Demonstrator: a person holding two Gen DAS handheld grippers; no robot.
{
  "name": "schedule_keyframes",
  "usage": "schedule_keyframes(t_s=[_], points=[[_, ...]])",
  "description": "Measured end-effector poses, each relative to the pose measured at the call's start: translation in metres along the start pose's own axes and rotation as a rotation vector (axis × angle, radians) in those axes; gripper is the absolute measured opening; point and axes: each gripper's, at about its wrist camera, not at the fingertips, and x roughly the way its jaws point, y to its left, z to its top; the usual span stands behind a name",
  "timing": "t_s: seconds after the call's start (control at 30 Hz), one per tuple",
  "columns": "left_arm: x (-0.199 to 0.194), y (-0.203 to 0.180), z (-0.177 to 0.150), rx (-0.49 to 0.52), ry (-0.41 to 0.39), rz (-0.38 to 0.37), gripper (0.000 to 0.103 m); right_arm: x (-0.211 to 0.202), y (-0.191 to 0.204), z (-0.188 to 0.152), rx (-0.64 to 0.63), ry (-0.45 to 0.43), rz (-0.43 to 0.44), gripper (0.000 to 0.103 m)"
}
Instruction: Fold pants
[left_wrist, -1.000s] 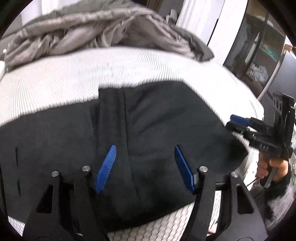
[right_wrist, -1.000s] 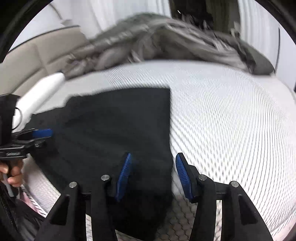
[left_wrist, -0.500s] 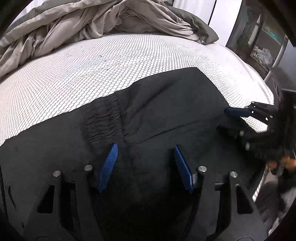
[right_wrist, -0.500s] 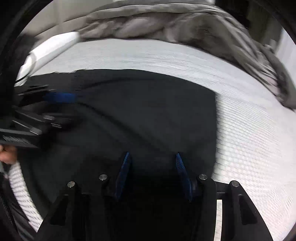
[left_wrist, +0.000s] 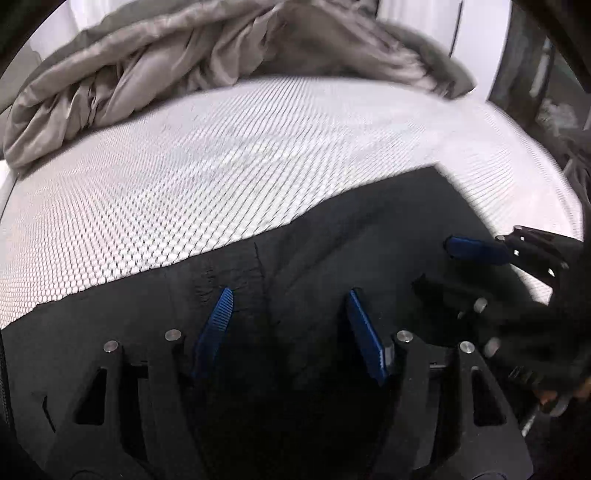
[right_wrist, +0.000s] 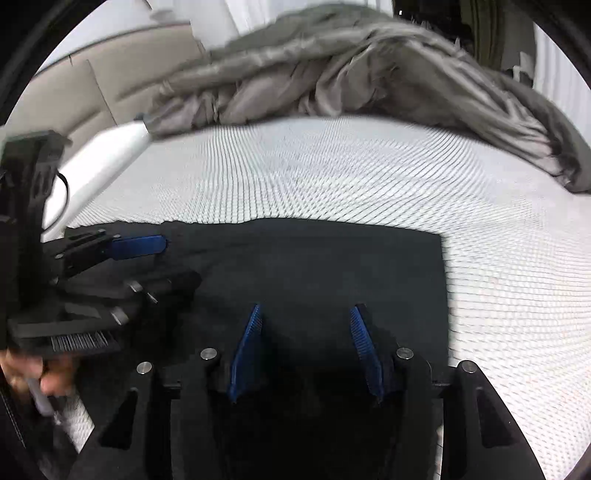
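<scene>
Left gripper (left_wrist: 288, 299): blue-padded fingers (left_wrist: 216, 325) spread wide, nothing between them, poised over the black pants (left_wrist: 332, 240). A gathered, puckered strip of the fabric lies just ahead of the left pad. Whether the tips touch the cloth cannot be told.

Right gripper (right_wrist: 304, 314): fingers (right_wrist: 247, 347) likewise spread, gripping nothing, over the dark cloth near its right-hand edge.

Each gripper shows in the other's view. From the left wrist camera the right one comes in from the right side over the pants, one blue pad visible, blurred. From the right wrist camera the left one comes in from the left, a hand (right_wrist: 33, 376) blurred beneath it.

Pants: laid flat on the near part of a mattress (right_wrist: 332, 177) with a white honeycomb-mesh cover. Far edge runs roughly straight; a square corner sits at the right in the right wrist view.

Beyond: bare stretch of mesh, then a crumpled grey blanket (left_wrist: 221, 59) heaped along the far side. White pillow (right_wrist: 107, 155) at far left in the right wrist view, beige headboard (right_wrist: 92, 88) behind it.
</scene>
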Motion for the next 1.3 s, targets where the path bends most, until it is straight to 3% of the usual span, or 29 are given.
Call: schedule_keyframes(t_s=[0.13,0.2,0.3,0.43,0.53,0.57,0.6,0.67,0.8,0.97,1.1,1.2,1.3], points=[[0.014,0.023,-0.008,-0.061,0.018,-0.072,0.069,0.007,0.002,-0.007,-0.108,0.033,-0.066,0.052],[0.015,0.036,-0.013,-0.102,0.027,-0.129,0.070,0.002,-0.014,-0.013,-0.085,0.034,-0.169,0.056],[0.008,0.044,-0.018,-0.123,0.014,-0.150,0.069,-0.006,-0.037,-0.020,-0.032,0.031,-0.202,0.056],[-0.019,0.039,-0.016,-0.075,-0.048,-0.065,0.066,-0.029,-0.039,-0.017,-0.007,-0.035,-0.185,0.056],[-0.037,0.033,-0.010,-0.075,-0.136,-0.095,0.061,-0.039,-0.033,-0.007,0.038,-0.107,-0.108,0.056],[-0.037,0.029,-0.008,-0.076,-0.145,-0.111,0.051,-0.040,-0.031,-0.004,0.044,-0.118,-0.092,0.056],[-0.033,0.028,-0.006,-0.079,-0.137,-0.118,0.039,-0.037,-0.026,0.003,0.045,-0.125,-0.072,0.056],[-0.019,0.024,-0.003,-0.092,-0.091,-0.139,0.027,-0.025,-0.016,0.015,0.050,-0.115,-0.040,0.056],[0.005,0.014,-0.001,-0.066,-0.048,-0.088,0.027,0.009,-0.001,0.028,0.079,-0.046,0.055,0.055],[0.009,0.022,-0.006,-0.077,-0.048,-0.129,0.026,0.025,-0.004,0.026,-0.007,0.014,-0.037,0.054],[0.005,0.030,-0.013,-0.064,-0.044,-0.144,0.026,0.010,-0.056,0.014,0.097,0.021,-0.303,0.055],[0.000,0.032,-0.016,-0.073,-0.038,-0.116,0.027,-0.008,-0.082,0.009,0.229,-0.015,-0.224,0.055],[-0.016,0.030,-0.021,-0.081,-0.036,-0.070,0.027,-0.034,-0.059,0.007,0.146,-0.077,-0.196,0.054]])
